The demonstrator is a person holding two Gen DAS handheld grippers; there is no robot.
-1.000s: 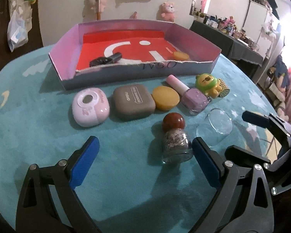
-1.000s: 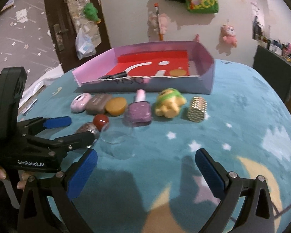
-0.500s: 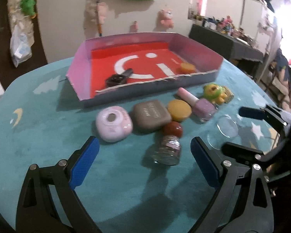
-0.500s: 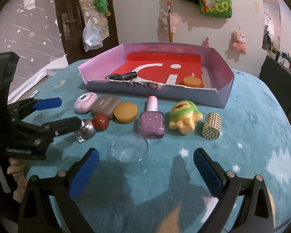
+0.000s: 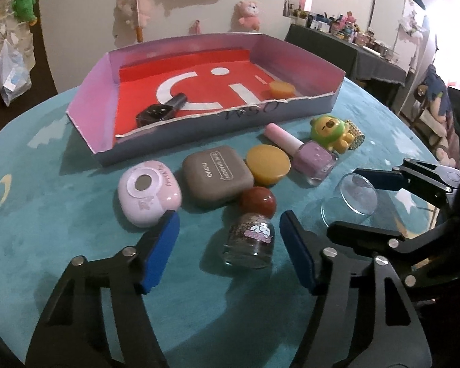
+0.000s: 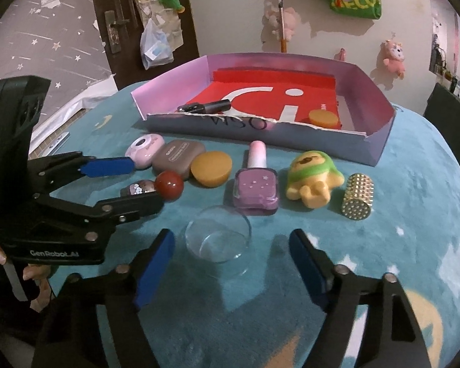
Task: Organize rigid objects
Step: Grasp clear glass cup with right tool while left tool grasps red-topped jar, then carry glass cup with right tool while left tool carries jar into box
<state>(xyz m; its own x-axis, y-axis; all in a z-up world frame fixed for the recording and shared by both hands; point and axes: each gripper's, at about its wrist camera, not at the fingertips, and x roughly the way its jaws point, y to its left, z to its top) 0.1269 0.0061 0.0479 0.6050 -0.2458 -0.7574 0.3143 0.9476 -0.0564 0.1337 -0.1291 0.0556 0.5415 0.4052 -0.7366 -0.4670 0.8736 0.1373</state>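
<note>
My left gripper is open, its blue pads on either side of a small glitter bottle with a red ball cap lying on the teal cloth; it also shows in the right wrist view. My right gripper is open around a clear glass dish, also visible in the left wrist view. Behind lie a pink case, a brown compact, an orange lid, a purple nail polish, a green-yellow toy and a studded gold cylinder.
A pink-walled box with a red floor stands at the back and holds a black bottle and an orange lid. The round table drops off at the left and right. A dark door and a wall stand behind.
Both grippers have moved forward and down. The left now straddles the glitter bottle and the right straddles the glass dish. Both jaws have narrowed somewhat but stay open.
</note>
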